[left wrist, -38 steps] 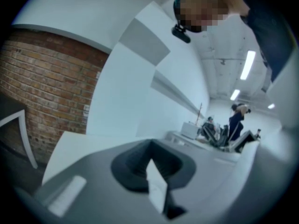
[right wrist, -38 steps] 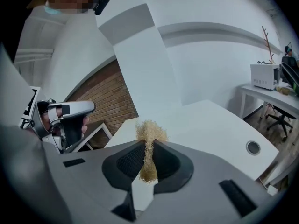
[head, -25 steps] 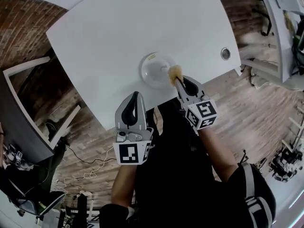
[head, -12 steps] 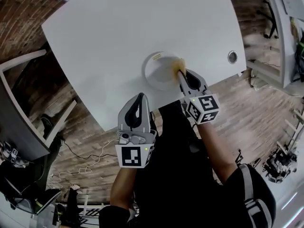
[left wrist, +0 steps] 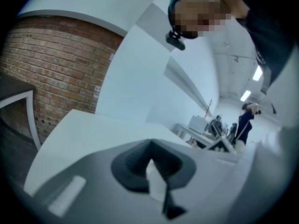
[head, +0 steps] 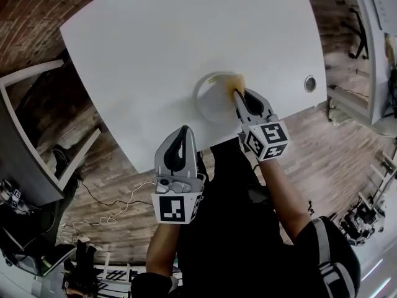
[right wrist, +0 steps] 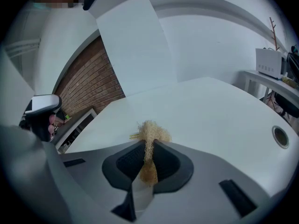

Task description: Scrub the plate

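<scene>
A white plate (head: 214,98) lies on the white table (head: 155,48) near its front edge. My right gripper (head: 237,94) is shut on a tan fibrous scrubber (head: 236,82) that rests on the plate's right side. In the right gripper view the scrubber (right wrist: 150,133) sticks out between the closed jaws of the right gripper (right wrist: 148,149); the plate is hidden there. My left gripper (head: 178,143) hangs below the table edge, left of the plate, jaws together with nothing in them. The left gripper view shows the left gripper (left wrist: 150,160) closed and empty.
A round grommet hole (head: 310,83) sits in the table at the right. Brick wall and dark frames (head: 37,135) lie to the left, wooden floor (head: 335,141) to the right. Another white desk (head: 372,48) stands at far right. Cables (head: 105,213) trail on the floor.
The scrubber in my right gripper has moved from the plate's right rim a little further onto the plate. The view has shifted slightly. The left gripper hangs as before.
</scene>
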`<action>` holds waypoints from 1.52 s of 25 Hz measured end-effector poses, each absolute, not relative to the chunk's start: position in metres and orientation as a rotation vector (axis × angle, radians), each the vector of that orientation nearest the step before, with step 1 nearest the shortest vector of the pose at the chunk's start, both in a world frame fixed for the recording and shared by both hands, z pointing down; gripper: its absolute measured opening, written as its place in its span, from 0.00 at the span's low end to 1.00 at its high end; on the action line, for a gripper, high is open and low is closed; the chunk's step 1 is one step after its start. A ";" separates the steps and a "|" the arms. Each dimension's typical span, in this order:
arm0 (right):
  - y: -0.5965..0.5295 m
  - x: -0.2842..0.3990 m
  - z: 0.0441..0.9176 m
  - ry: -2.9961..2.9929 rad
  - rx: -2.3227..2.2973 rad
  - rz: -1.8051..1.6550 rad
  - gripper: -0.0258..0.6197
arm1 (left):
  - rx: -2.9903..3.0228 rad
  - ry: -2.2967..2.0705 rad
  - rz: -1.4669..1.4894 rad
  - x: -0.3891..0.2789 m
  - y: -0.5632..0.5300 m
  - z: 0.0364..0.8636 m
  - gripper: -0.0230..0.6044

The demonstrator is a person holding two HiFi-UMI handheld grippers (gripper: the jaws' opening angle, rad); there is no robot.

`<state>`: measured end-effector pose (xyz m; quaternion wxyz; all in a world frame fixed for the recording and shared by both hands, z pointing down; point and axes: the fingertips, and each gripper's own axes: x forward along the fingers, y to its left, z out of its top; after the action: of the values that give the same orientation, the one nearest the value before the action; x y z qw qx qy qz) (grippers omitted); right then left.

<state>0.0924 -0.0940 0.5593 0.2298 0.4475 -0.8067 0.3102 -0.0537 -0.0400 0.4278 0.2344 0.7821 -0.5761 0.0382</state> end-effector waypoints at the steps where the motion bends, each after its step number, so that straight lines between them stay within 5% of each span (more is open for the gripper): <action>1: -0.095 0.091 0.560 -2.223 1.224 0.853 0.10 | 2.143 -1.585 0.100 -0.054 -0.040 0.428 0.04; 38: -0.105 0.045 0.544 -2.240 1.061 0.478 0.10 | 2.056 -1.676 0.044 -0.082 -0.015 0.431 0.04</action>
<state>0.0451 -0.1055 0.5435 0.3037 0.4006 -0.8455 0.1803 -0.0820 -0.0149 0.4306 0.2420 0.7520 -0.6129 0.0163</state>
